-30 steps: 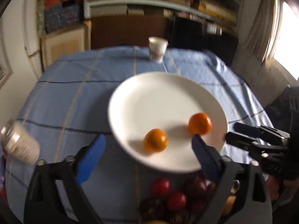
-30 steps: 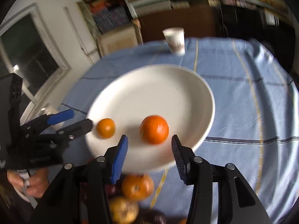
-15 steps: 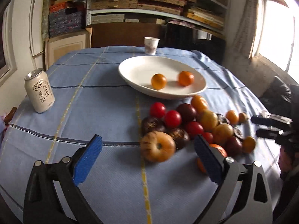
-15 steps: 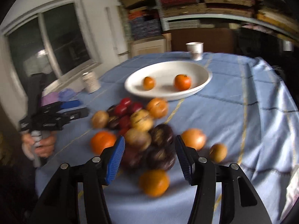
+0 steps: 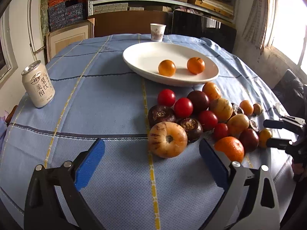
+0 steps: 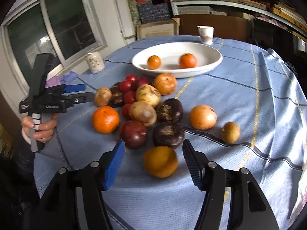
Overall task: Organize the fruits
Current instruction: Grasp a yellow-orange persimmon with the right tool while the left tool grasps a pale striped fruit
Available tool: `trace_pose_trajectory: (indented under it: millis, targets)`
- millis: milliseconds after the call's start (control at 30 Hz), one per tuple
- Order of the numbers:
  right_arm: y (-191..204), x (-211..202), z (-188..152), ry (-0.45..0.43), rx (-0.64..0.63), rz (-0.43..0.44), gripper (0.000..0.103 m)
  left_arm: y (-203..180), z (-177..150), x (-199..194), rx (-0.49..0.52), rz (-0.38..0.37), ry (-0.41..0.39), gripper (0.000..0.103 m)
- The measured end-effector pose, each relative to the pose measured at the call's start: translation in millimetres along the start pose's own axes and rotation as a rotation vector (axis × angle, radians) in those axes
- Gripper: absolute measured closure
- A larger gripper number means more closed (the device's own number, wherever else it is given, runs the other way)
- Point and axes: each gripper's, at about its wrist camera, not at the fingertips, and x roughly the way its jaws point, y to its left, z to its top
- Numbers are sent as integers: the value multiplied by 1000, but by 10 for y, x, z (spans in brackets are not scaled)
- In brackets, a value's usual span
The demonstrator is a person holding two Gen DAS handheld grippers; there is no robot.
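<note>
Fruit is lying between the spread pads of the right gripper (image 6: 152, 163): an orange fruit (image 6: 160, 161), not yet pinched, the jaws having just been opening. Both grippers are now sitting back at the fruit pile (image 5: 201, 115), having left the plate a second ago. The left gripper (image 5: 151, 162) is standing wide and empty. Farther off, the white plate (image 5: 145, 57) is keeping two oranges (image 5: 167, 68), so another pickup is probably starting.
</note>
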Motion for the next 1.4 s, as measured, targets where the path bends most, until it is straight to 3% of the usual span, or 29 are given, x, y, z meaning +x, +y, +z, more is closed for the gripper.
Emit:
trace_pose_trajectory:
  millis: [400,567,700,867,967,1100,1200,1400]
  targets:
    - [-44,217,-44,111,22,-55,38,-4,-17,84,9,33,52,5]
    - [64,259,-50,133,-30,-61,24,-32,-22,97,26,41,58,5]
    - [135,302,-59,160,-69,-43,4,-48,-23,88,34,37,50,5]
    - [148,283,-62,156,-68,-41,4,-81,-27,59,47,22,36,5]
    - [121,260,-54,142,-55,-74,16,-87,-24,60,49,22,36,5]
    - [14,211,-42,119,-18,-121,45,-78,-22,79,45,22,45,5]
    - [-6,199,-39,112,-18,-135,62,-76,-21,97,43,18,52,5]
    - [-26,95,-27,57,-16,-140,64,-105,-27,107,57,2,52,6]
